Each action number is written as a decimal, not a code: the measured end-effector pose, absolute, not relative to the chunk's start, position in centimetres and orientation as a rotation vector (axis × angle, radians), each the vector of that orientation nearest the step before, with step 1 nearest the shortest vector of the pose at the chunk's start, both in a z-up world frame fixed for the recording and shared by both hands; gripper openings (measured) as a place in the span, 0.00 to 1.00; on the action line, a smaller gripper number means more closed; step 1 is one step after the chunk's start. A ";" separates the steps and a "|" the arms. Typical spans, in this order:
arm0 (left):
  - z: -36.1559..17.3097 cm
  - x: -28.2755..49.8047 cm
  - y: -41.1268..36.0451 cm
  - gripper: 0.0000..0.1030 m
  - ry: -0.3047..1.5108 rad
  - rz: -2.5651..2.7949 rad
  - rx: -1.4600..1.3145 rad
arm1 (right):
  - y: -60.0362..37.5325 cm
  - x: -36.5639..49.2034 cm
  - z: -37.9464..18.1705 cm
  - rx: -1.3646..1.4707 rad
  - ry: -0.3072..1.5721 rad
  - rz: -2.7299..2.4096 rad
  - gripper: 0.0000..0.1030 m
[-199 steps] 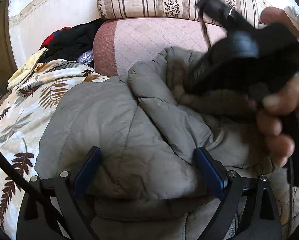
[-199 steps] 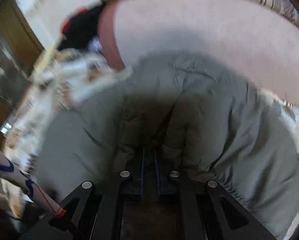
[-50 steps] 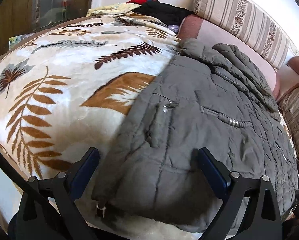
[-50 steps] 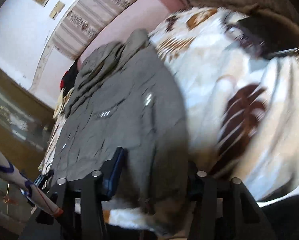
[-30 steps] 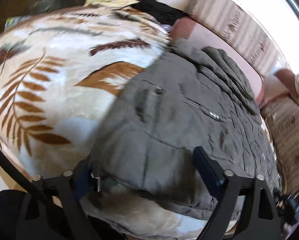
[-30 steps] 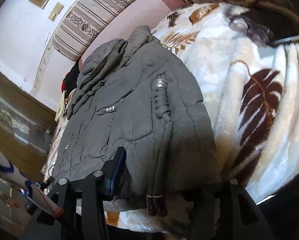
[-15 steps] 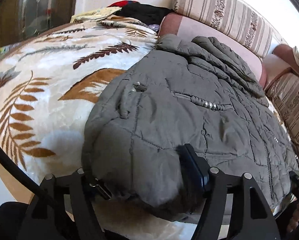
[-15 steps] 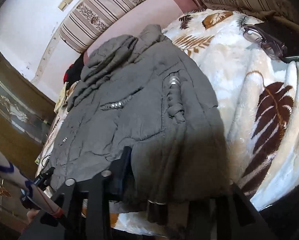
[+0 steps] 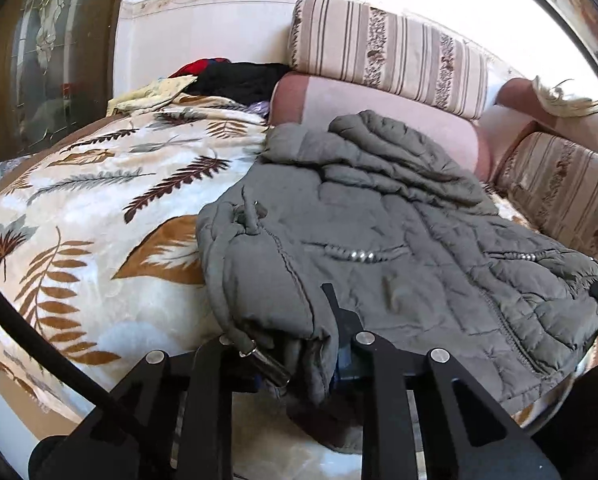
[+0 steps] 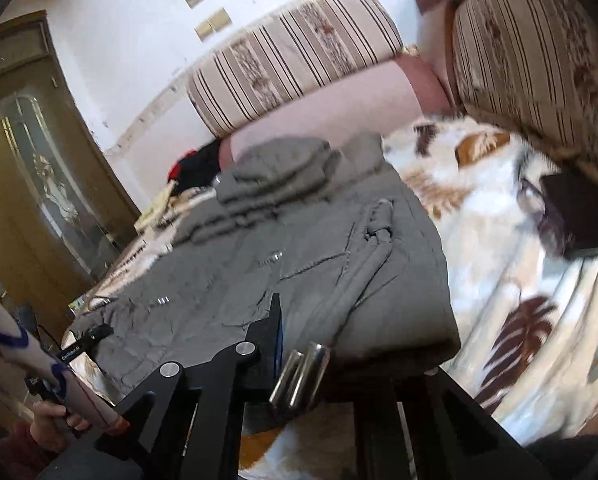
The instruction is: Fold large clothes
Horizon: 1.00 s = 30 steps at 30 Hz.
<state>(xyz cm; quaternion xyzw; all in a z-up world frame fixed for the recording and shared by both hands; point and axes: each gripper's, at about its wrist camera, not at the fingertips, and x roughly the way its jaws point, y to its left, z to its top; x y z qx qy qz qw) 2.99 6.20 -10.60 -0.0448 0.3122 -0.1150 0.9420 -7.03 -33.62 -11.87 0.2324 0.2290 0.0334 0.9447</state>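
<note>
Down at the bottom centre of each frame, the grey quilted jacket (image 9: 399,248) spreads across the leaf-print blanket (image 9: 79,216). Both claws are clamped on its near hem: the left claw (image 9: 299,344) pinches one corner, the right claw (image 10: 319,360) the other, with two metal cord tips (image 10: 299,376) dangling beside it. Behind, striped cushions (image 9: 387,52) line the upper frame; dark clothes (image 9: 239,78) sit at upper left.

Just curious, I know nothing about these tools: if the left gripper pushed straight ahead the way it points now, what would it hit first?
Probably more of the grey puffer jacket: the left gripper is already clamped on its hem.
</note>
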 end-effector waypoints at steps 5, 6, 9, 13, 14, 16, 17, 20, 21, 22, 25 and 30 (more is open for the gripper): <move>-12.7 4.0 6.6 0.27 0.716 -0.194 -0.096 | -33.6 -6.6 -13.0 0.477 0.527 0.054 0.14; -13.0 4.2 6.9 0.36 0.729 -0.178 -0.105 | -33.7 -6.5 -13.7 0.494 0.548 0.041 0.15; -14.1 4.7 7.7 0.74 0.780 -0.136 -0.140 | -34.2 -6.1 -15.3 0.532 0.607 0.024 0.24; -15.9 5.4 9.1 0.76 0.862 -0.108 -0.218 | -34.7 -5.8 -16.4 0.580 0.643 0.012 0.33; -16.0 5.4 9.2 0.75 0.863 -0.105 -0.223 | -34.7 -5.7 -16.7 0.582 0.654 0.013 0.29; -15.9 5.1 8.8 0.68 0.844 -0.111 -0.199 | -34.6 -5.4 -17.2 0.586 0.667 0.021 0.20; -15.9 4.9 8.4 0.64 0.836 -0.111 -0.181 | -34.5 -5.4 -17.2 0.585 0.667 0.028 0.19; -15.7 4.4 7.3 0.58 0.803 -0.090 -0.101 | -34.4 -5.3 -17.3 0.585 0.665 0.031 0.18; -15.6 4.2 6.9 0.58 0.796 -0.076 -0.078 | -34.3 -5.2 -17.4 0.581 0.667 0.029 0.18; -15.7 4.1 6.5 0.58 0.787 -0.058 -0.053 | -34.2 -5.2 -17.4 0.571 0.669 0.024 0.18; -15.7 3.8 5.7 0.58 0.765 -0.017 0.016 | -33.7 -5.1 -17.4 0.542 0.671 0.011 0.18; -15.6 3.8 5.1 0.59 0.746 0.014 0.072 | -33.4 -5.2 -17.5 0.520 0.668 -0.009 0.19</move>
